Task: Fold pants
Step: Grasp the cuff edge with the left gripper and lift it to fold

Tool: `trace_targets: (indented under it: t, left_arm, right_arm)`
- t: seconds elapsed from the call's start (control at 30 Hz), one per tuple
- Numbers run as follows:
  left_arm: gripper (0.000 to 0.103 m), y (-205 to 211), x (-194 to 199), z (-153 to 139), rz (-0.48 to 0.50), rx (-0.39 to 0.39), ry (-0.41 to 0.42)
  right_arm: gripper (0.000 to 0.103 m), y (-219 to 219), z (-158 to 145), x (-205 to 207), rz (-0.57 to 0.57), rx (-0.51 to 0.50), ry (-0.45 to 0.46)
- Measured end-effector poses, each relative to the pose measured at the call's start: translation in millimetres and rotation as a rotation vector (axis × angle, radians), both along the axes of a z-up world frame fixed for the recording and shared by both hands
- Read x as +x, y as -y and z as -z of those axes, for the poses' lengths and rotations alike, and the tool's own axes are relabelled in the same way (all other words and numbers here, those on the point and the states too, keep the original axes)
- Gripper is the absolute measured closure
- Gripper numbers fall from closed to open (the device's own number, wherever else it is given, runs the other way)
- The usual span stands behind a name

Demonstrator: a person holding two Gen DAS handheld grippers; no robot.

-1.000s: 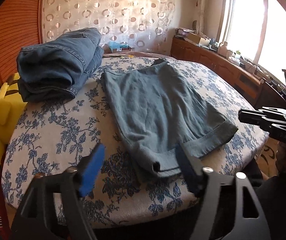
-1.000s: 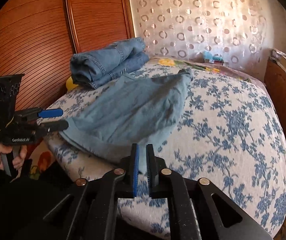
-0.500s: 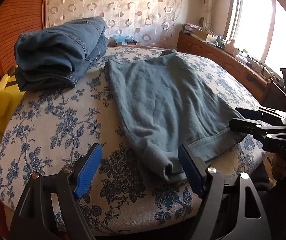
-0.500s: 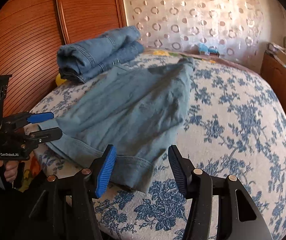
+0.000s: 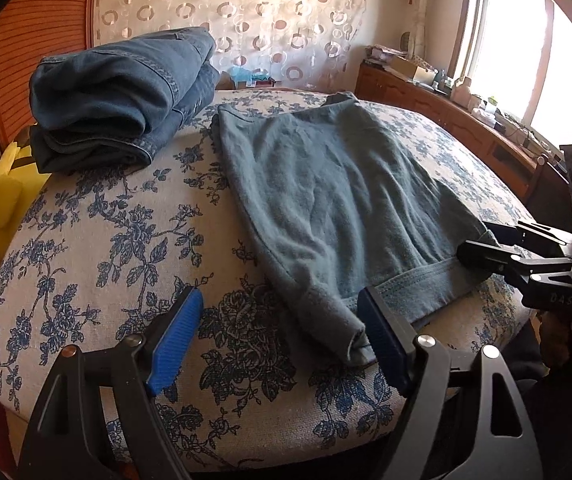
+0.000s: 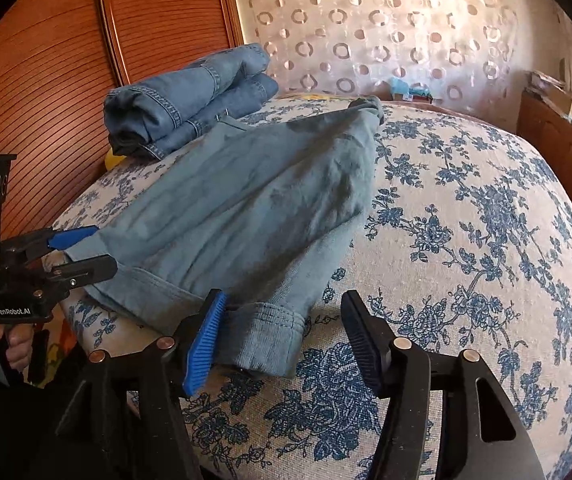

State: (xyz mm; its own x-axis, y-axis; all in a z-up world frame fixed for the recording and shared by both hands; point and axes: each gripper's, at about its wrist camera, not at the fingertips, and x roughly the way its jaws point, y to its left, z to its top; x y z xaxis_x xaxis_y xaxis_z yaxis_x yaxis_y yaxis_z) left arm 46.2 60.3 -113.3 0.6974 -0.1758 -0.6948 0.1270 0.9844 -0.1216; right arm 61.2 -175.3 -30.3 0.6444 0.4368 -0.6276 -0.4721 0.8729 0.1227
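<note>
Light blue-grey pants [image 5: 338, 196] lie folded lengthwise on the floral bed, hems toward me; they also show in the right wrist view [image 6: 253, 208]. My left gripper [image 5: 281, 336] is open, its jaws around the near left hem corner. My right gripper [image 6: 281, 336] is open around the near right hem corner. Each gripper shows in the other's view, the right one [image 5: 498, 248] at the hem's right end, the left one [image 6: 77, 252] at its left end.
A stack of folded dark jeans [image 5: 121, 96] sits at the bed's far left. A yellow plush [image 5: 1, 196] lies beside the bed by the wooden wardrobe [image 6: 45, 80]. A wooden sideboard [image 5: 446, 120] with clutter runs under the window at right.
Both grippers moved forward to the hem corners. The right gripper opened from shut. The left stayed open.
</note>
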Motion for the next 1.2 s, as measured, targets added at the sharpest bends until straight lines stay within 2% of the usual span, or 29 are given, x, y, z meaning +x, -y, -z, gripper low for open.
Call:
trace_targets:
  t: [0.13,0.2,0.47,0.53,0.6,0.67,0.8,0.9,1.13,1.17,1.2]
  left_arm:
    - [0.023,-1,0,0,0.001,-0.004,0.004]
    - [0.023,-1,-1,0,0.001,-0.005,0.004]
    - [0.024,-6,-11,-8,0.012,-0.042,0.015]
    - [0.033,-8,-16,-12,0.017,-0.053,0.029]
    - [0.041,-11,-18,-14,0.022,-0.073,0.037]
    - [0.044,-14,-20,-16,0.02,-0.094,0.044]
    - [0.053,-21,-21,-16,0.012,-0.145,0.05]
    - [0.056,-20,-21,-13,0.015,-0.145,0.041]
    - [0.056,-6,-21,-2,0.034,-0.096,-0.009]
    - [0.057,-5,-22,-2,0.034,-0.089,-0.003]
    - [0.064,-3,-23,-2,0.038,-0.087,-0.007]
  right_arm:
    - [0.03,-6,3,-7,0.007,-0.021,0.022]
    - [0.02,-13,5,-9,0.0,-0.053,0.032]
    - [0.019,-16,5,-12,0.006,-0.064,0.036]
    - [0.022,-15,4,-12,0.003,-0.064,0.03]
    - [0.035,-12,2,-13,-0.007,-0.051,0.021]
    - [0.045,-11,0,-14,-0.019,-0.038,0.008]
    - [0.057,-8,-4,-17,-0.023,-0.042,0.002]
    - [0.063,-3,-5,-19,-0.023,-0.033,-0.012]
    - [0.064,5,-5,-21,-0.023,-0.015,-0.041]
    - [0.064,4,-6,-22,-0.023,-0.018,-0.04]
    - [0.064,4,-6,-23,-0.024,-0.018,-0.041]
